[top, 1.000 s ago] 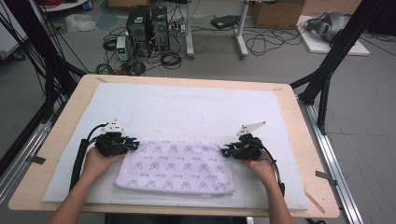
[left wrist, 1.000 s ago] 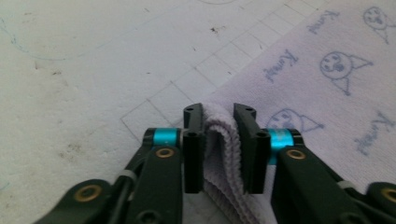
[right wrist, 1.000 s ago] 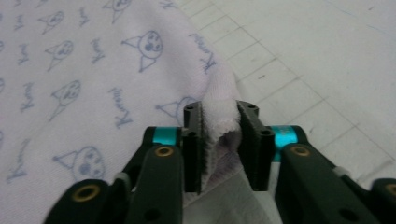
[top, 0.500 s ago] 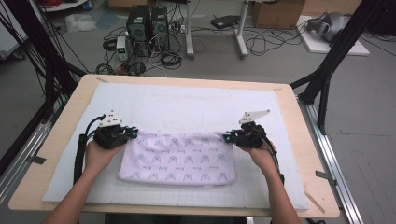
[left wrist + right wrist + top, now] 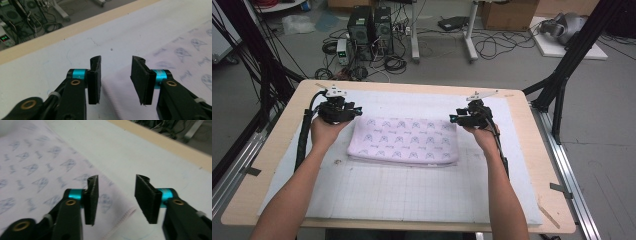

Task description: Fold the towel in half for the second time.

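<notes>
Two grippers hover at the far corners of the folded cloth (image 5: 404, 141), which lies flat mid-mat (image 5: 412, 195). The left gripper (image 5: 356, 111) and right gripper (image 5: 454, 119) have just been opening, nothing between the jaws, seemingly having let go so the fold can settle squarely

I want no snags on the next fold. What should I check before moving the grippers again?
1. Left gripper jaws apart, nothing between them, just opened: ok.
2. Right gripper jaws apart, empty, just opened: ok.
3. Folded patterned cloth lies flat on the white mat: ok.
4. Cloth edges line up squarely: cannot tell.
5. Cables trail along the forearms, off the cloth: ok.
6. Cloth sits well inside the wooden table edge: ok.
</notes>
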The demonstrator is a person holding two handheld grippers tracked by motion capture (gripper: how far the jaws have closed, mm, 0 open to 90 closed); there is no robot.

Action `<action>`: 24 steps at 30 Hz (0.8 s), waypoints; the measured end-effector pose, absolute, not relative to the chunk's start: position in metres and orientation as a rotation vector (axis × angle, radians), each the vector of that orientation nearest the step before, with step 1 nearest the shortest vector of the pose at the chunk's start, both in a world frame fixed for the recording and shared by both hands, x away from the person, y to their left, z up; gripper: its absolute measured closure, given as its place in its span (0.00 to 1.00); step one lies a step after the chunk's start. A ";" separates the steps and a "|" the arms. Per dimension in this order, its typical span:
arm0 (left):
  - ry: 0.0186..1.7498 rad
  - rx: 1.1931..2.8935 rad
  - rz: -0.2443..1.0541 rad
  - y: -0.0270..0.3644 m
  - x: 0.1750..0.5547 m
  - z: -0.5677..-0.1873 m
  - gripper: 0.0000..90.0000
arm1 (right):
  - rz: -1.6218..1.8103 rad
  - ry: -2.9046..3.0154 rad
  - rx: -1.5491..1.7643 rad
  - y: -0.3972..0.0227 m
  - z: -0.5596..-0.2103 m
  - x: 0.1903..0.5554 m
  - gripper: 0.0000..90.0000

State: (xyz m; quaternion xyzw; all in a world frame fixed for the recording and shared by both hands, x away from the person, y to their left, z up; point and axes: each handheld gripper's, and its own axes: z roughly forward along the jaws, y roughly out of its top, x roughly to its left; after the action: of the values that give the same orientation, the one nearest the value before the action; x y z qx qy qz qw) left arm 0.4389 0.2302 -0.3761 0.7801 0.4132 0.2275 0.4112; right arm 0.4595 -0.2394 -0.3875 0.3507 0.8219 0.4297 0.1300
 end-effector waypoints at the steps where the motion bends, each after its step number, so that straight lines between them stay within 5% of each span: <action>1: 1.016 1.969 0.563 0.232 0.435 -0.378 0.62 | 1.243 2.421 1.029 -0.239 -0.391 0.458 0.54; 6: 0.930 2.016 0.482 0.231 0.407 -0.394 0.71 | 1.205 2.506 0.943 -0.235 -0.405 0.435 0.61; 10: 0.856 2.046 0.437 0.230 0.381 -0.409 0.93 | 1.219 2.551 0.900 -0.232 -0.414 0.411 0.73; 24: 0.864 2.120 0.383 0.236 0.352 -0.437 0.84 | 1.228 2.559 0.866 -0.235 -0.441 0.373 0.72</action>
State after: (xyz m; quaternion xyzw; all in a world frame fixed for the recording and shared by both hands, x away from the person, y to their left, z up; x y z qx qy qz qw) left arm 0.3521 0.2361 -0.4372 0.8377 0.3413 0.1514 0.3986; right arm 0.3735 -0.2352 -0.4407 0.2907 0.8591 0.4121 0.0870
